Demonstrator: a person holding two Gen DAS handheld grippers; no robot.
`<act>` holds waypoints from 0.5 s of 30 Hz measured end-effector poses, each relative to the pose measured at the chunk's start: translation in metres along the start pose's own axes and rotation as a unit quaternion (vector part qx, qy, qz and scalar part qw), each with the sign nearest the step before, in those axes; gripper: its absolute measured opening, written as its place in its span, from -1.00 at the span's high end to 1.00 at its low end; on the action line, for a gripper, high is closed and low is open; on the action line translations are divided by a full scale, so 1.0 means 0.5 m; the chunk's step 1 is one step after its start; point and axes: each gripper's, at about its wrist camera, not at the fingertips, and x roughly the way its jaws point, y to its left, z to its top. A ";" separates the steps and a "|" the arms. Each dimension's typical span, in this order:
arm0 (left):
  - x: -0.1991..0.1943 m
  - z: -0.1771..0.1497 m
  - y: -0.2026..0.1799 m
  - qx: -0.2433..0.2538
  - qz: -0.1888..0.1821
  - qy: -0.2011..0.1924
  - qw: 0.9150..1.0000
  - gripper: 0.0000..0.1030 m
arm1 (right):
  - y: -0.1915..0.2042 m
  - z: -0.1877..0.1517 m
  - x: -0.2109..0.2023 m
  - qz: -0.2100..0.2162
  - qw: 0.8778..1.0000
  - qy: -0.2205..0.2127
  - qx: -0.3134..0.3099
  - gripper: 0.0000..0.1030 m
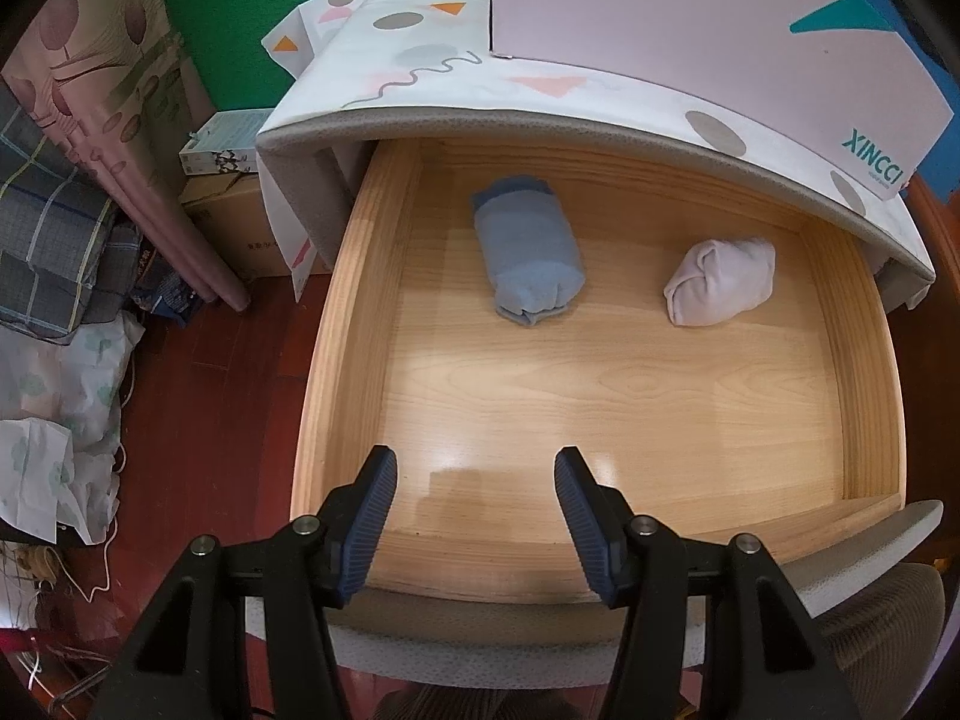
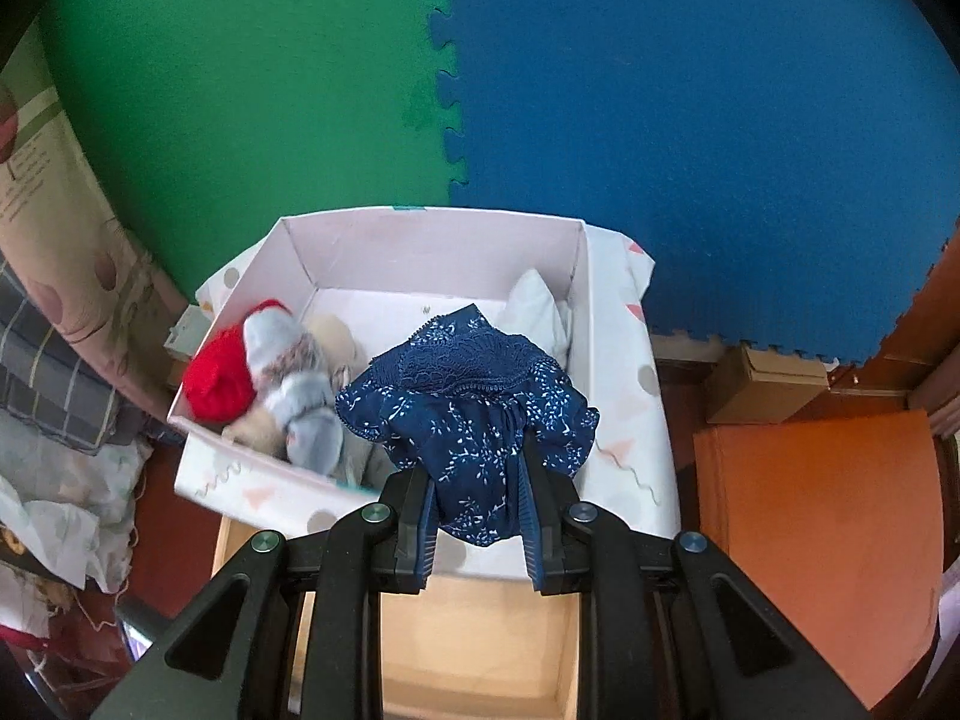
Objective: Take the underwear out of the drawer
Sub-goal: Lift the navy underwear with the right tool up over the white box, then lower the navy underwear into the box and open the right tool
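Underwear in play, three pieces. Right hand-held gripper point(image 2: 477, 510) is clamped on a navy floral pair with a lace band point(image 2: 465, 396), held up over the near edge of the pale storage box point(image 2: 432, 240) that sits on the covered desk. The cloth droops and bunches around the pads: light, limp, no stiffness, so the pinch on a gathered fold looks adequate, though thin fabric may slip if the squeeze eases.

Left hand-held gripper point(image 1: 477, 480) hangs over the near part of the open wooden drawer point(image 1: 336, 324), jaws apart, holding nothing. Two rolled pieces lie on the far drawer floor, well apart from it: a blue roll point(image 1: 528, 249) to the left, a white bundle point(image 1: 720, 282) to the right.

Judgement: both rolls are soft and compressible. Take each across its middle, jaws spanning the roll's short width, so it comes out without unrolling. The glossy drawer bottom may let a roll skid if nudged.
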 end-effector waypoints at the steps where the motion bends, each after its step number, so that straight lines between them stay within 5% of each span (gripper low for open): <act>1: 0.000 0.000 0.000 -0.001 -0.001 0.000 1.000 -0.09 | 0.003 0.006 0.011 -0.006 1.000 0.003 -0.002 0.59; 15: 0.001 -0.001 0.006 -0.008 -0.009 0.002 1.000 -0.09 | 0.022 0.042 0.165 -0.025 0.998 0.052 -0.003 0.56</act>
